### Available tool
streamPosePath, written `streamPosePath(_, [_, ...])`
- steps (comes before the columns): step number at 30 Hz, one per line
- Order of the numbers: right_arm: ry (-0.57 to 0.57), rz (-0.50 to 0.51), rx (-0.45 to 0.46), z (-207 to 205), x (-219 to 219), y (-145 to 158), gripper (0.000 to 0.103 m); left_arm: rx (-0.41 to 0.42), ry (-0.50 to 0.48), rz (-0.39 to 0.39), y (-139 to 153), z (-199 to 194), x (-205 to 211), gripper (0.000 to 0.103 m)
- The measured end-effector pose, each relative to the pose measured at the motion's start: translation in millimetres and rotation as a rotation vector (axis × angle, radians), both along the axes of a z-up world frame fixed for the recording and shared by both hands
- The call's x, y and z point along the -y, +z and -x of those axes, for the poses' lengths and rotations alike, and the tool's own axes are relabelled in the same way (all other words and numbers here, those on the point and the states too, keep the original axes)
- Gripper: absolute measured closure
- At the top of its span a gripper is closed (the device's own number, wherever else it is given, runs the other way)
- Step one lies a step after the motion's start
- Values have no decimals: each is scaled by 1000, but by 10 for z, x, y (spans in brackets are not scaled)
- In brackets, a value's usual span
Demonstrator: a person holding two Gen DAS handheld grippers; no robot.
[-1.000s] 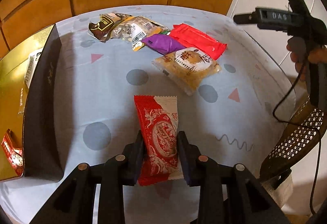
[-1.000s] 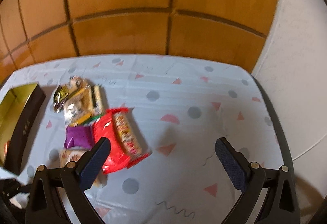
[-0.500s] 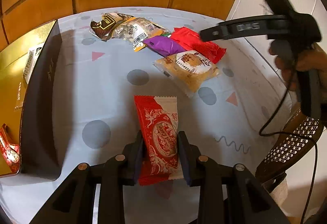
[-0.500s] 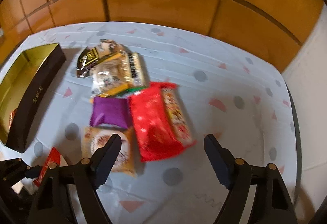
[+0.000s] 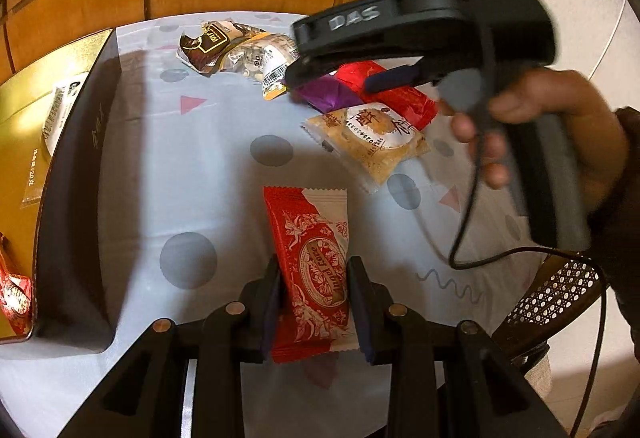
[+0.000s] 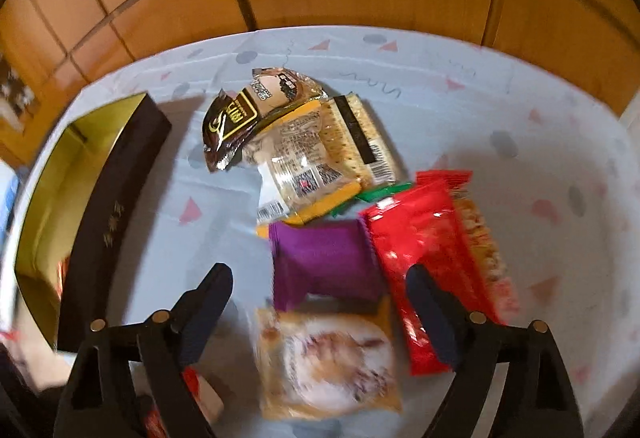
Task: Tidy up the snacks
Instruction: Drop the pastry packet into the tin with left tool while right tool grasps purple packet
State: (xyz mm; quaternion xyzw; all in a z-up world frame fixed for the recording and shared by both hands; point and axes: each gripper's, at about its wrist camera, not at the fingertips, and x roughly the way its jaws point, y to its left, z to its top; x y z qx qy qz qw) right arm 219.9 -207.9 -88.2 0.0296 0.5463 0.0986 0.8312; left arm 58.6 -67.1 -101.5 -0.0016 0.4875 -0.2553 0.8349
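Observation:
My left gripper (image 5: pixel 316 302) is shut on a red-and-white snack packet (image 5: pixel 312 262), held just above the patterned tablecloth (image 5: pixel 192 166). My right gripper (image 6: pixel 318 278) hovers over the snack pile with its jaws opening. A purple packet (image 6: pixel 324 258) and a tan round-pastry packet (image 6: pixel 324 358) lie beneath, between its fingers, untouched by the pads. A long red packet (image 6: pixel 420 250) lies under the right finger. A brown packet (image 6: pixel 232 122) and clear cracker packets (image 6: pixel 320 150) lie farther back. The left wrist view shows the same purple packet (image 5: pixel 332 96) and pastry packet (image 5: pixel 372 138).
A dark box with a gold inside (image 5: pixel 76 178) stands at the left, holding a red packet (image 5: pixel 14 294) and a clear one (image 5: pixel 56 118). A hand (image 5: pixel 560 126) with a trailing cable holds the right gripper. A wicker chair (image 5: pixel 552 298) sits past the table's right edge.
My right gripper has swung left and down from the table's right side to over the snack pile, its jaws narrower than a second ago. The left gripper has kept still with its packet.

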Motion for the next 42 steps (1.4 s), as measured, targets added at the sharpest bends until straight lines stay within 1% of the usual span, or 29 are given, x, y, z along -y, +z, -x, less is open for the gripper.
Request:
streamPosePath(1, [-6,2,-7,-31,-7,-43,14,0,0,2,1,2,0,71])
streamPosePath(3, [3,41,22,-76,-71,-69,12,0,0,3,-1,4,-4,71])
streamPosePath(4, [10,59,22,-96,-95,-88,15,0,-1,3,-2,5,-5,71])
streamPosePath(5, [31,77,25,-98,-149,-100,31,0,-1,3,-4,7,-7,71])
streamPosePath(6, [52,84,4,-99,-183,-128,45,0,-2,3,-5,7,-9,71])
streamPosePath(7, [65,94,-9,-83,-195,-145,48,0,-2,4,-8,6,-13,71])
streamPosePath(8, [94,118,1,-38,-243,-148,50,1,-1,6,-9,8,-16,71])
streamPosePath(9, [116,127,3,-7,-272,-146,50,3,0,6,-8,14,-14,71])
streamPosePath(12, [173,103,-9,106,-314,-155,48,8,-3,-5,-3,27,-2,71])
streamPosePath(17, [154,92,10,201,-295,-190,48,24,-22,-33,19,49,35,73])
streamPosePath(18, [154,80,10,209,-285,-192,47,31,-29,-44,27,56,49,73])
streamPosePath(19, [157,65,5,215,-264,-195,43,36,-33,-49,34,63,56,74])
streamPosePath(20, [159,60,6,233,-245,-193,43,40,-35,-55,42,72,57,74])
streamPosePath(23, [169,64,13,233,-236,-200,42,50,-41,-41,107,99,33,74])
streamPosePath(25, [174,62,21,245,-235,-203,41,79,-54,-31,217,155,1,74])
streamPosePath(27, [174,59,28,222,-240,-220,41,119,-75,-2,381,241,-51,74])
streamPosePath(29, [177,65,41,227,-230,-210,42,131,-72,31,516,287,-140,74])
streamPosePath(32, [183,71,55,251,-234,-204,42,135,-31,105,721,303,-354,74])
streamPosePath(33, [185,72,58,254,-239,-214,42,141,8,141,824,287,-491,74])
streamPosePath(35, [200,85,72,289,-240,-203,42,160,78,174,974,242,-719,74])
streamPosePath(39, [214,87,75,337,-247,-204,42,135,248,209,1147,4,-1238,74])
streamPosePath(42, [218,99,78,339,-263,-196,42,106,357,187,1148,-158,-1558,74])
